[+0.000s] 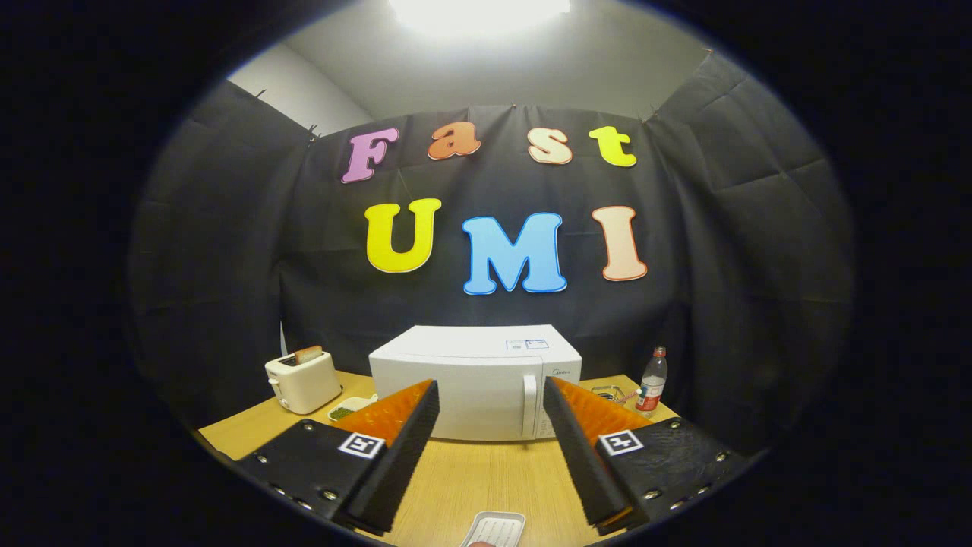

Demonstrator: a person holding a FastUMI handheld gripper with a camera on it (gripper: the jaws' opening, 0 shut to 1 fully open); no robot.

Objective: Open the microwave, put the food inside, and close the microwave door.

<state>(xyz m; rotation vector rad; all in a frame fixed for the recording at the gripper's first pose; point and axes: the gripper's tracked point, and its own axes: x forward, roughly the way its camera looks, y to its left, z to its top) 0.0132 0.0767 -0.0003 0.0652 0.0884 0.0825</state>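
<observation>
wooden table (471,479), black cloth behind. white microwave (474,391) at back edge centre, door closed, handle on its right side. toaster (302,380) toward back left corner, small green dish (351,410) beside it. bottle (652,380) near back right corner. food tray (493,528) at front edge, between the fingers. gripper (490,414) spread wide, holding nothing.

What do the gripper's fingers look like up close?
The gripper has two long, wedge-shaped fingers that taper toward their tips, with ridged inner faces. Each sits on a flat plate dotted with small round screws. Each plate carries a little square black-and-white marker. The fingers stand apart, open.
</observation>
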